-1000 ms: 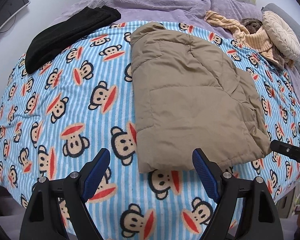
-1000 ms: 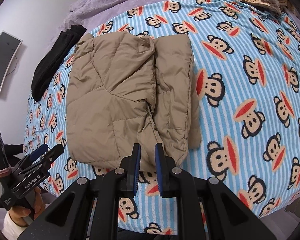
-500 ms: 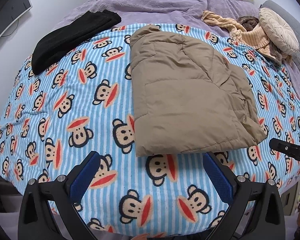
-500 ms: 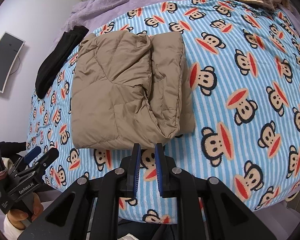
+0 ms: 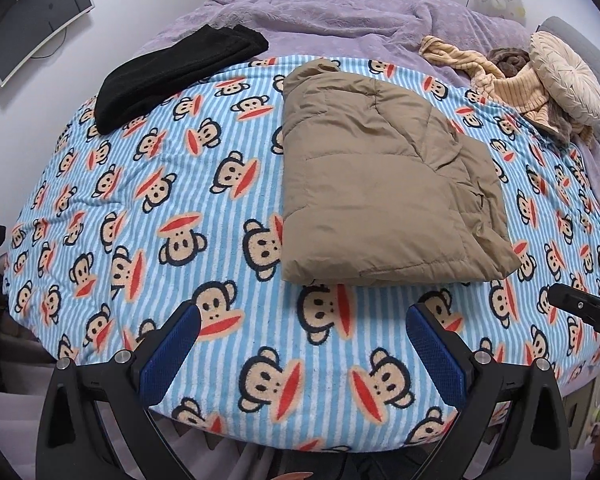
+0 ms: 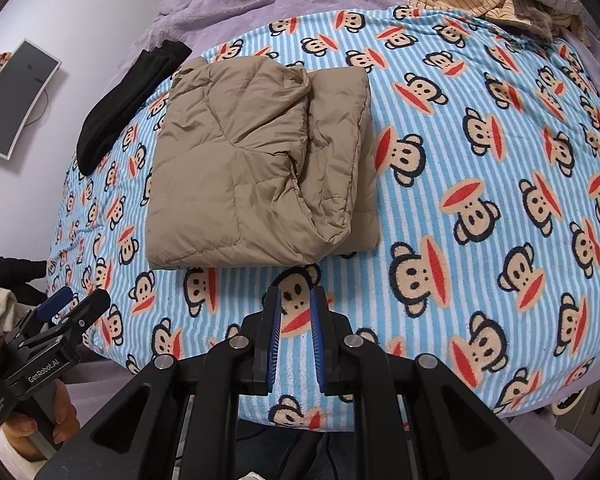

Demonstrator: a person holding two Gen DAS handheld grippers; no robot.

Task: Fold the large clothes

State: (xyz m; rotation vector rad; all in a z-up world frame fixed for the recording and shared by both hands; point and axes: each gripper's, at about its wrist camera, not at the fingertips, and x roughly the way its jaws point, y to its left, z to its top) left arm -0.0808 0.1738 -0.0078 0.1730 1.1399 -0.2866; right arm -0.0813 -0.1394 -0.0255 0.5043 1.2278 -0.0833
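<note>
A monkey-print blanket [image 5: 188, 200] was spread across most of both views, and the folded tan padded jacket [image 5: 380, 200] lay on it, right of centre in the left wrist view and upper left of centre in the right wrist view. A black garment [image 5: 172, 76] was seen at the upper left of the blanket, well apart from the jacket, and a beige striped garment [image 5: 512, 88] was heaped at the upper right by a round cushion [image 5: 566, 80].

The left gripper [image 5: 300, 356] was held at the bottom of its frame with the jaws spread wide and nothing between them. The right gripper [image 6: 295, 336] was held low in its frame with the jaws drawn nearly together, a narrow gap left, and nothing grasped.

The jacket's fold was judged finished, as neither gripper was touching it. The next move was judged to call for another garment to be reached for, or for the jacket's loose right-hand layers to be tidied.
</note>
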